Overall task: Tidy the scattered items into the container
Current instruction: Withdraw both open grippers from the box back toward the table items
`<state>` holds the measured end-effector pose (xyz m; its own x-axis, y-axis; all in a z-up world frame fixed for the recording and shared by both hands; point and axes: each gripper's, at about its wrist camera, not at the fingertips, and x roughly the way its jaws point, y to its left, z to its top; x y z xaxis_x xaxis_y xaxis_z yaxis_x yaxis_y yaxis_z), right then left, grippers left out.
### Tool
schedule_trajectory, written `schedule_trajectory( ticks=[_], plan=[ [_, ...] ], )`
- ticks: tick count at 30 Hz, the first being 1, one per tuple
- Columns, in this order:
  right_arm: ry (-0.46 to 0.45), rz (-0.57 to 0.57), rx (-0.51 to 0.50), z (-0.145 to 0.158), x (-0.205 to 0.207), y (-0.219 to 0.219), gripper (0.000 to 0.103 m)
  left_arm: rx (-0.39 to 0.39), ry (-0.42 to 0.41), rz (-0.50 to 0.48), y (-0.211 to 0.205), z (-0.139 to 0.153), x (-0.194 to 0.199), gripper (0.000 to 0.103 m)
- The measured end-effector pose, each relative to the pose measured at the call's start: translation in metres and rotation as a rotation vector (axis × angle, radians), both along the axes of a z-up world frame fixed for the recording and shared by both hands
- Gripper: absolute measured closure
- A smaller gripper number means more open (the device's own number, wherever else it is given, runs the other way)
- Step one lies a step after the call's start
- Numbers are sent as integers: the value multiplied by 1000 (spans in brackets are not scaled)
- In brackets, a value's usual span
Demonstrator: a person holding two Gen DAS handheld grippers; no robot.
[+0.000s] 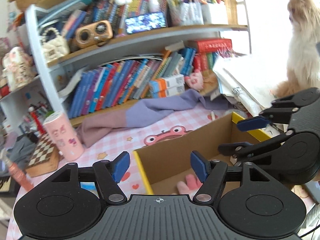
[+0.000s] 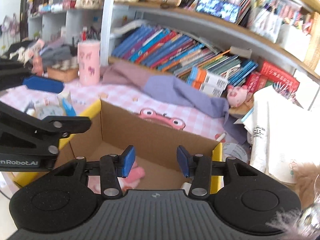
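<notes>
1. A home study corner is showing: bookshelves (image 1: pixel 128 40) are sagging with colourful children's books (image 1: pixel 112 88)
2. A pink checked cartoon cloth is covering the table (image 2: pixel 124 98)
3. Plush toys (image 2: pixel 237 96) and a fluffy cat (image 1: pixel 302 40) are sitting nearby

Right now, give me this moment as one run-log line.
left gripper: open, empty | right gripper: open, empty | both over cardboard box | pink toy inside box
</notes>
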<state>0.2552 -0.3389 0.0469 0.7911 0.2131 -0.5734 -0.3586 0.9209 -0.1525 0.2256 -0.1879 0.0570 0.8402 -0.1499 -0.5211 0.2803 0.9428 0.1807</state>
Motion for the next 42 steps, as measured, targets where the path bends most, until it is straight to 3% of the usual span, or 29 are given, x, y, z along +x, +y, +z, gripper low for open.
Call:
schedule_trajectory(
  ticks=[11,18,32,42],
  plan=[
    [-148,-62,59,20,-73,8,59,-131,-45,85,42,7,-65,29],
    [-181,-164,123,17,-115,26,53,-141,-65,109,67,1,-99,27],
    [-114,-380,205,-14,-179,79,41,-161,-17,122,129,-16,-137,25],
    [-50,-399,178,-36,-201,121,39,-111,24,65,156,-37,-154,25]
  ],
)
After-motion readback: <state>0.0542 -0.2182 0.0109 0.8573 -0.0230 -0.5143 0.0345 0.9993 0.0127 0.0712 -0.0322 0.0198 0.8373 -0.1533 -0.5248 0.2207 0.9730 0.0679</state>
